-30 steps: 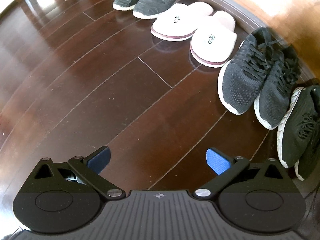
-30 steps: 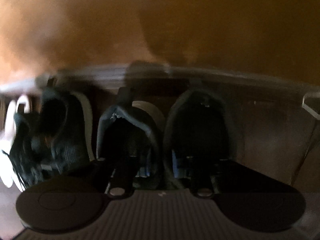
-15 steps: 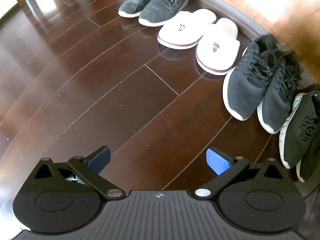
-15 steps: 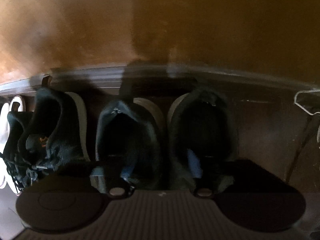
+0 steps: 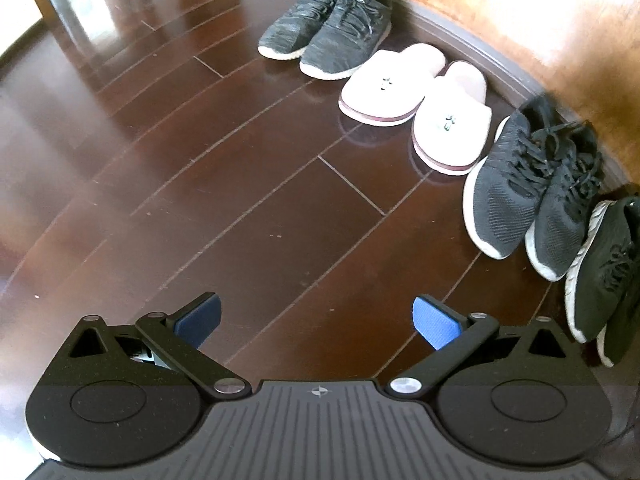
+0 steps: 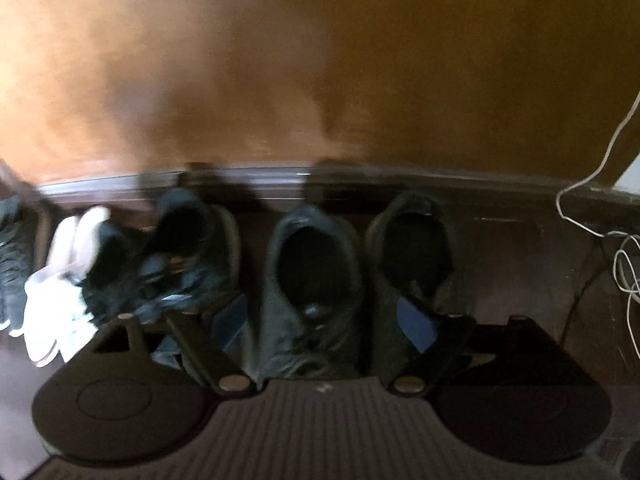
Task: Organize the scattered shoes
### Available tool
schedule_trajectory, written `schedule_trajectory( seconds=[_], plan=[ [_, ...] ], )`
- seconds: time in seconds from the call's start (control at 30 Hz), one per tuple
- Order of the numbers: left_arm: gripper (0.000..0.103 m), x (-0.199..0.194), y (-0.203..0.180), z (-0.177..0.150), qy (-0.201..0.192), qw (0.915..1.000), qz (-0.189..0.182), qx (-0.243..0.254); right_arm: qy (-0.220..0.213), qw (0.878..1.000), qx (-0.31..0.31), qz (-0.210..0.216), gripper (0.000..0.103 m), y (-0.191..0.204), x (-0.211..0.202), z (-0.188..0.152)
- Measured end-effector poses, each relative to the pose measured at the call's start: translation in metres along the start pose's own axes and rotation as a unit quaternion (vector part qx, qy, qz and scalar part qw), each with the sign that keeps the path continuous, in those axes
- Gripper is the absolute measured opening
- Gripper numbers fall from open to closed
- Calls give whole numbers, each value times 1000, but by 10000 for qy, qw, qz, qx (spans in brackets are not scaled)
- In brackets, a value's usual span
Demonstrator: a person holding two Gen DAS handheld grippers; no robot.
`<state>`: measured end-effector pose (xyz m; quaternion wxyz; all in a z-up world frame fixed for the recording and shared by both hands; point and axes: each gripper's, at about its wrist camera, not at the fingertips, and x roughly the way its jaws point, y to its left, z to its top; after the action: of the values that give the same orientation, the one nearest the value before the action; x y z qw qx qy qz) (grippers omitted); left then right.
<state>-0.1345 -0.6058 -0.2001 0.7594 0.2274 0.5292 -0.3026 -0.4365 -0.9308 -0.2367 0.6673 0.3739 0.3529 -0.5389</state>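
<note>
left claw (image 5: 316, 318): fingers spread wide, blue pads (image 5: 434, 322) facing each other, nothing between them; hangs over bare floor, touching nothing.
right claw (image 6: 324, 322): fingers apart, one to each side of a dark shoe (image 6: 312, 292); picture is blurred, so contact with the shoe cannot be told.
shoe pair at right claw: dark shoe and its partner (image 6: 416, 256) side by side, heels toward the baseboard, openings facing the camera.
shoe row, left view: pairs lined along the baseboard (image 5: 472, 46), toes pointing out into the room; far end grey knit sneakers (image 5: 328, 28), then pale pink slippers (image 5: 416, 100), then black mesh sneakers with white soles (image 5: 528, 188), then black sneakers (image 5: 604, 268) at the frame's right edge.
spacing: shoes of each pair touch or nearly touch; pairs sit just beside one another.
floor (image 5: 200, 168): dark brown glossy planks, bright window glare at upper left.
wall (image 6: 320, 60): warm orange-brown wood panel above a dark baseboard.
cable (image 6: 600, 184): thin white cord dangling at the right, looping near the floor.
writing: small dark emblem on each slipper toe, too small to read; no brand legible on sneakers.
</note>
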Motion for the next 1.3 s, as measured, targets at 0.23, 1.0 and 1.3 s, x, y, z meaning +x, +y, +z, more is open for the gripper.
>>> schedule_trajectory(
  seconds=[0.23, 1.0, 1.3],
  plan=[
    [103, -21, 33, 0, -63, 9999, 37, 77, -82, 9975, -147, 684, 89, 68, -58, -36],
    [103, -97, 261, -25, -647, 9739, 592, -2091, 264, 9198, -2081, 3317, 103, 366, -225, -210],
    [103, -92, 279, -43, 86, 9684, 1046, -2261, 497, 9000, -2714, 3374, 103, 403, -223, -275]
  ],
)
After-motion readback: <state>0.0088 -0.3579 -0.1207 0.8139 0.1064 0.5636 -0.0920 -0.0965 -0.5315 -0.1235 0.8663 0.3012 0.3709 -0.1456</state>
